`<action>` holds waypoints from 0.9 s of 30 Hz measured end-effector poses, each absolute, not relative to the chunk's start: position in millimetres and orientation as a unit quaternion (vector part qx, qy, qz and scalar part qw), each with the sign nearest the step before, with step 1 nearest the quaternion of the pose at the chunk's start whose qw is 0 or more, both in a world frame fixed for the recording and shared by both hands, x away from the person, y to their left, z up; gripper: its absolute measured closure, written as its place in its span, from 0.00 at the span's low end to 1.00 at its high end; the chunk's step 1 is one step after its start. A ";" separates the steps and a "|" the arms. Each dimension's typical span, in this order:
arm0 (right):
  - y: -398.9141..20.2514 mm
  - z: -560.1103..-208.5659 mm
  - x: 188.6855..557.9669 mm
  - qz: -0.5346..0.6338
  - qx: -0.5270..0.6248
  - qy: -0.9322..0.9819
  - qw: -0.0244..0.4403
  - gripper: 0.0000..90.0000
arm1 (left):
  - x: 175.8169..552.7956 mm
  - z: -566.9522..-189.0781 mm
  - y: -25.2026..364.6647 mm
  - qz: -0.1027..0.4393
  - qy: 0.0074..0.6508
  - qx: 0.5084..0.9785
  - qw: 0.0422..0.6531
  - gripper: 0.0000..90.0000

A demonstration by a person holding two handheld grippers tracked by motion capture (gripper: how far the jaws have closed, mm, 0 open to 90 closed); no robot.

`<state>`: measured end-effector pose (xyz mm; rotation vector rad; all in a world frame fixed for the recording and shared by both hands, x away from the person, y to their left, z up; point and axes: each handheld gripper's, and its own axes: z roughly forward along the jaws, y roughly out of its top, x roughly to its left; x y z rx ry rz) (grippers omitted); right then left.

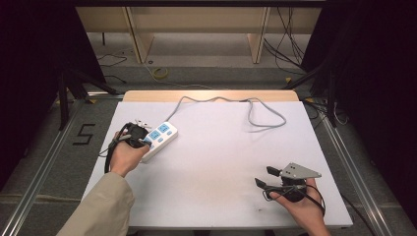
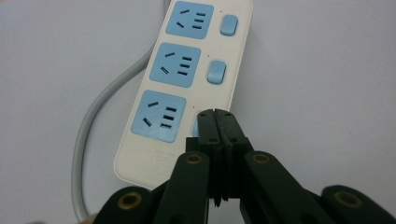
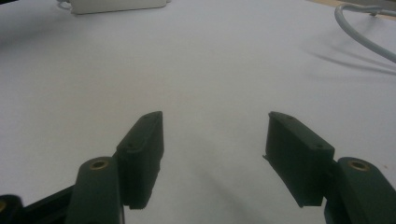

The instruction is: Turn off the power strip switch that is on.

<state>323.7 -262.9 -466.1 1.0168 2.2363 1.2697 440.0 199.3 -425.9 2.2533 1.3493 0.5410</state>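
A white power strip (image 1: 161, 138) (image 2: 187, 70) with three blue sockets and blue switches lies on the left of the white table (image 1: 221, 162). My left gripper (image 1: 146, 142) (image 2: 216, 114) is shut with nothing between its jaws. Its closed tips sit over the strip's nearest switch (image 2: 194, 128), which they mostly hide; I cannot tell whether they touch it. My right gripper (image 1: 263, 177) (image 3: 215, 135) is open and empty, low over bare table at the front right. From there the strip's end (image 3: 116, 5) shows far off.
The strip's grey cable (image 1: 255, 110) (image 2: 88, 135) (image 3: 364, 37) loops across the back of the table toward the right. Black stands and loose cables line both sides of the table on the floor.
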 end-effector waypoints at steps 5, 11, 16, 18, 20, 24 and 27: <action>-263.1 -466.0 323.8 0.452 0.361 0.794 0.187 0.42 | 441.9 -427.3 198.3 0.195 0.489 0.820 0.225 0.99; -263.2 -466.0 323.8 0.452 0.361 0.794 0.187 0.42 | 444.9 -428.9 197.4 0.194 0.488 0.821 0.223 0.99; -263.1 -466.0 323.7 0.451 0.361 0.794 0.187 0.42 | 446.5 -429.5 196.6 0.194 0.487 0.823 0.219 0.99; -263.0 -465.9 323.5 0.451 0.361 0.795 0.188 0.42 | 447.0 -429.8 196.4 0.195 0.486 0.823 0.219 0.99; -263.2 -465.8 323.5 0.451 0.361 0.795 0.188 0.42 | 447.5 -430.2 196.0 0.196 0.487 0.823 0.218 0.99; -263.4 -465.8 323.6 0.451 0.360 0.795 0.188 0.42 | 448.5 -430.6 196.1 0.195 0.486 0.825 0.214 0.99; -263.4 -465.7 323.5 0.451 0.360 0.795 0.188 0.42 | 449.4 -431.2 196.6 0.196 0.486 0.825 0.211 0.99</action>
